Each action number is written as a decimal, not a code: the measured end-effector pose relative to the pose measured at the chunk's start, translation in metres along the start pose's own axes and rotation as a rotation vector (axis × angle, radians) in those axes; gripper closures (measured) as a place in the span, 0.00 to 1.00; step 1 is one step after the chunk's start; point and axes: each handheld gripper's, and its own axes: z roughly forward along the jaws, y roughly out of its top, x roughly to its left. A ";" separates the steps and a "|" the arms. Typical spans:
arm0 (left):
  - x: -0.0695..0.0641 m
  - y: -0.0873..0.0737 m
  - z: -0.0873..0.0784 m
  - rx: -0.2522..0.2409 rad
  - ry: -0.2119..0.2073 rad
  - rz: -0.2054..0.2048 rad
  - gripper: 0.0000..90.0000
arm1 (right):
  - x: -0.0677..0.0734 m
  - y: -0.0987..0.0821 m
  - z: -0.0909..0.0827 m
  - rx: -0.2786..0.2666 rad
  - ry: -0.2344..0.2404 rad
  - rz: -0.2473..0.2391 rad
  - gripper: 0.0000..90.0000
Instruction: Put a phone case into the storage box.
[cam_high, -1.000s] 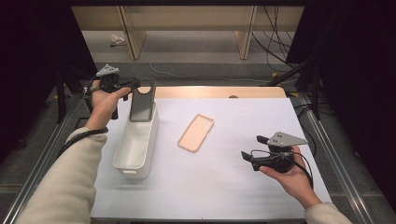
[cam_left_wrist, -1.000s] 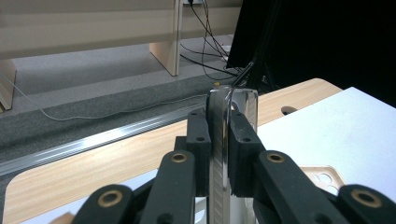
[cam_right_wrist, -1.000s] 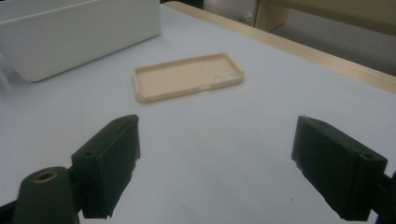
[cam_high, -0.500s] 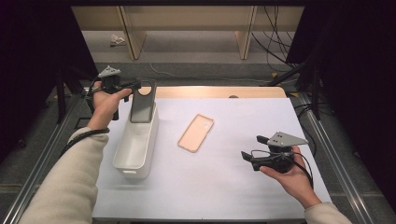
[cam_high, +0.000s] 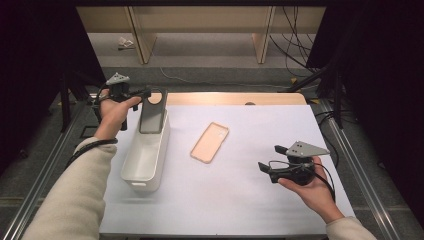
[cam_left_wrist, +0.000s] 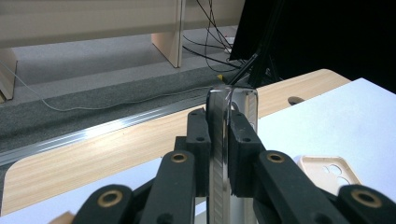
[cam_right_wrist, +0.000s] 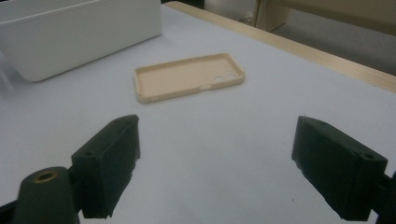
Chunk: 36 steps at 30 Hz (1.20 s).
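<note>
My left gripper (cam_high: 146, 93) is shut on the top edge of a dark grey phone case (cam_high: 152, 114), which hangs upright over the far end of a white bin (cam_high: 145, 156). In the left gripper view the case (cam_left_wrist: 219, 140) stands edge-on, pinched between the two black jaws. A beige phone case (cam_high: 210, 142) lies open side up on the white table (cam_high: 240, 200), to the right of the bin. My right gripper (cam_high: 264, 169) hovers low at the table's right side, open, with nothing between its jaws. It faces the beige case (cam_right_wrist: 189, 77) and the bin (cam_right_wrist: 74, 35).
A wooden strip (cam_high: 235, 98) runs along the table's far edge, with a grey floor and cables (cam_high: 295, 45) beyond. Metal rails (cam_high: 45, 165) border the table on both sides.
The left gripper with the dark case has shifted only slightly at the bin's far end. The right gripper has stayed still.
</note>
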 end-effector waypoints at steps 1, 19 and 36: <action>0.000 0.000 0.000 0.001 -0.001 0.000 0.90 | 0.000 0.000 0.000 0.000 0.002 0.000 0.18; 0.002 -0.007 0.005 0.013 0.001 -0.008 0.90 | 0.000 0.000 0.000 0.001 0.000 0.001 0.18; 0.004 -0.014 0.010 0.024 -0.005 -0.032 0.89 | 0.000 -0.001 0.001 0.001 0.002 0.002 0.18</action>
